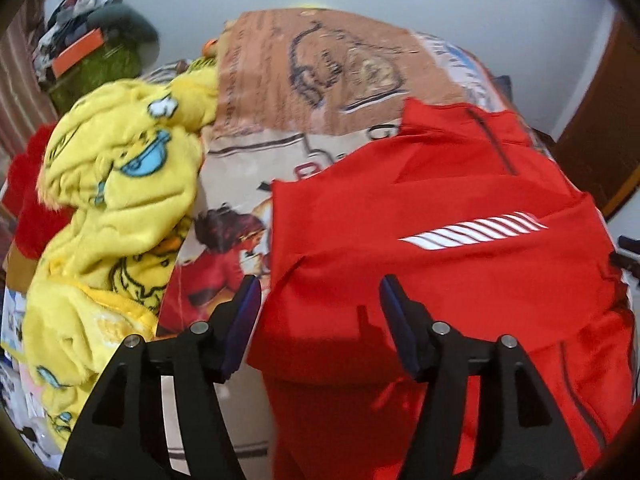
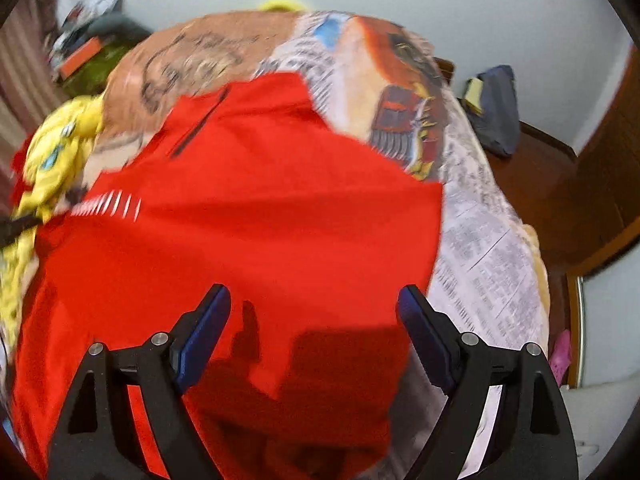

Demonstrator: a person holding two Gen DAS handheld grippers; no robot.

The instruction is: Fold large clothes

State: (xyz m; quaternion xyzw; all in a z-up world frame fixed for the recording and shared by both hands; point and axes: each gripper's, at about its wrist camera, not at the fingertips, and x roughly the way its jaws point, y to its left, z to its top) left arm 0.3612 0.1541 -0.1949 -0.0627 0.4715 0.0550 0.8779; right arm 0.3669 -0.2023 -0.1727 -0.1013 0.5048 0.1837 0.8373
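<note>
A large red jacket (image 1: 460, 208) with white reflective stripes (image 1: 472, 232) and a dark zip lies spread on a bed with a printed cover (image 1: 320, 64). My left gripper (image 1: 320, 292) is open and empty above the jacket's left edge. In the right wrist view the same red jacket (image 2: 260, 200) fills the middle. My right gripper (image 2: 314, 300) is open and empty above the jacket's near right part. Both views are a little blurred.
A crumpled yellow fleece blanket (image 1: 104, 184) lies on the bed's left side, with red fabric (image 1: 28, 168) beside it. A cluttered green seat (image 1: 96, 64) stands at back left. A dark blue garment (image 2: 496, 108) lies on wooden furniture (image 2: 560, 184) at right.
</note>
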